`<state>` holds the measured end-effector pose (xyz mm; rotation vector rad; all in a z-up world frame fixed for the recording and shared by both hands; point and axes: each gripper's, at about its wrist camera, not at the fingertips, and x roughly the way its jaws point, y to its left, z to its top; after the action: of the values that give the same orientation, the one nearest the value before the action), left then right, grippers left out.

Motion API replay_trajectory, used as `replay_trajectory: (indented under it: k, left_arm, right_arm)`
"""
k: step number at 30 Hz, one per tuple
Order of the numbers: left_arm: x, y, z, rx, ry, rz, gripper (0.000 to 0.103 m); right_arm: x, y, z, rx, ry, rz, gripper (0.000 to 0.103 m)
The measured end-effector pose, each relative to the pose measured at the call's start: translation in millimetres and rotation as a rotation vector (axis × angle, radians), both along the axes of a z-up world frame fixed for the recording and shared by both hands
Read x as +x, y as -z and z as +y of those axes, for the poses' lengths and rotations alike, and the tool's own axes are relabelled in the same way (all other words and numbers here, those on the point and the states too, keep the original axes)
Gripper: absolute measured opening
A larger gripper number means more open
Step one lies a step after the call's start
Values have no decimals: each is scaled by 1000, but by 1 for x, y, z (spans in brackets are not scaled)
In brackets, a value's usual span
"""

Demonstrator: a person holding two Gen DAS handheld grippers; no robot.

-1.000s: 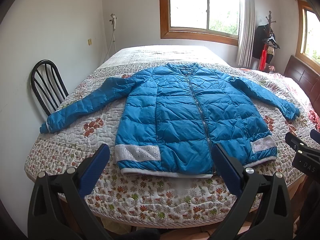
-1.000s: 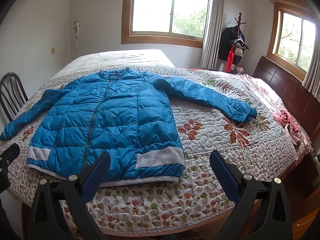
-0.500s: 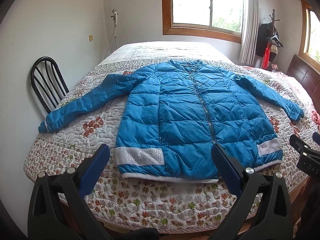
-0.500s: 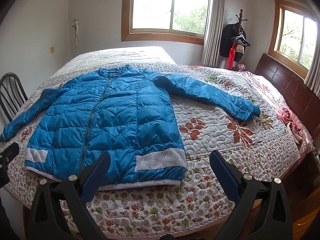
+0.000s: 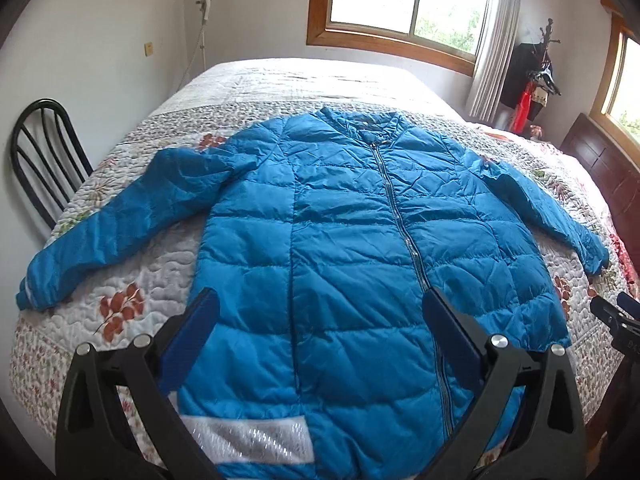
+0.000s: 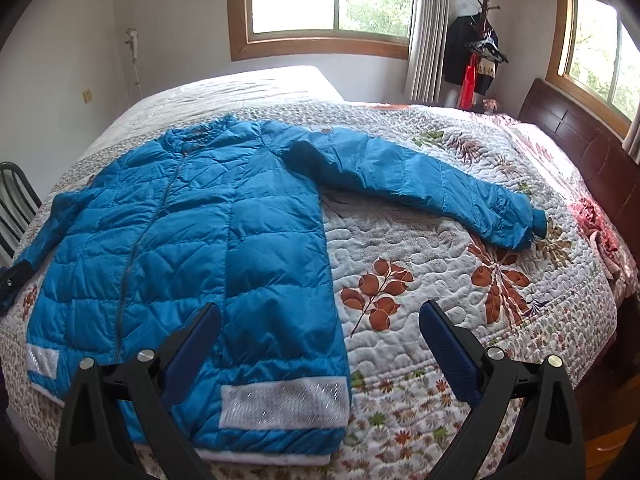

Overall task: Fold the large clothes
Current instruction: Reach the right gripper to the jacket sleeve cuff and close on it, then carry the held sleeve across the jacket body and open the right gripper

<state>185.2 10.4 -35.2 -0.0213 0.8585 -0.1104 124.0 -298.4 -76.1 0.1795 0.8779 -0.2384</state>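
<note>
A blue quilted puffer jacket [image 5: 352, 248] lies flat and zipped on the bed, sleeves spread to both sides, with silver-white bands at the hem. It also shows in the right wrist view [image 6: 192, 240]. My left gripper [image 5: 320, 320] is open and empty, above the jacket's lower left front. My right gripper [image 6: 320, 328] is open and empty, above the jacket's lower right edge and the quilt beside it. The right sleeve [image 6: 420, 184] stretches toward the headboard side. The left sleeve [image 5: 108, 232] ends near the bed's left edge.
The bed has a floral quilt [image 6: 460, 288]. A black chair [image 5: 44, 160] stands at the left bedside. A dark wooden headboard [image 6: 580, 160] is on the right. A coat rack [image 6: 480, 52] stands by the window. The right gripper's tip [image 5: 616, 320] shows at the left view's edge.
Both grippers have moved forward and lower over the bed, so the jacket fills more of each view. The jaws stay open. The jacket has not moved.
</note>
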Motion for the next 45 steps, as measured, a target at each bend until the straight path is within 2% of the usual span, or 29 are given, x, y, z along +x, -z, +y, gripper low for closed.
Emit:
replay_trajectory:
  k: [3, 8, 11, 15, 20, 26, 30, 33, 36, 39, 41, 43, 45]
  left_arm:
    - [37, 15, -2, 1, 10, 50, 100]
    - [81, 43, 8, 11, -35, 116, 100]
    - [111, 59, 18, -15, -70, 153, 100]
    - [146, 74, 20, -39, -102, 191, 100]
    - [169, 87, 14, 2, -103, 175, 100]
    - [180, 90, 16, 7, -89, 155, 100]
    - [192, 89, 24, -4, -117, 155, 100]
    - [199, 95, 27, -4, -123, 156, 100]
    - [200, 98, 29, -14, -122, 151, 100]
    - [201, 97, 29, -18, -121, 152, 100]
    - [201, 98, 29, -18, -121, 153, 100]
    - [201, 97, 29, -22, -120, 155, 100]
    - [201, 97, 31, -32, -120, 156, 100]
  right_arm:
    - [32, 13, -37, 33, 55, 56, 99]
    - [64, 26, -118, 94, 173, 74, 99]
    - [80, 37, -173, 81, 271, 130, 99]
    - [89, 53, -242, 146, 365, 188, 99]
    - [80, 71, -314, 206, 511, 244, 99]
    - [74, 106, -361, 356, 568, 280, 96]
    - [80, 127, -372, 462, 537, 272, 92]
    - [88, 139, -376, 468, 548, 280, 92]
    - [91, 137, -377, 449, 565, 252, 90]
    - [94, 127, -377, 411, 559, 230, 68]
    - [93, 119, -377, 449, 527, 190, 36]
    - [94, 108, -376, 479, 499, 156, 24]
    - [95, 92, -371, 471, 463, 109, 20]
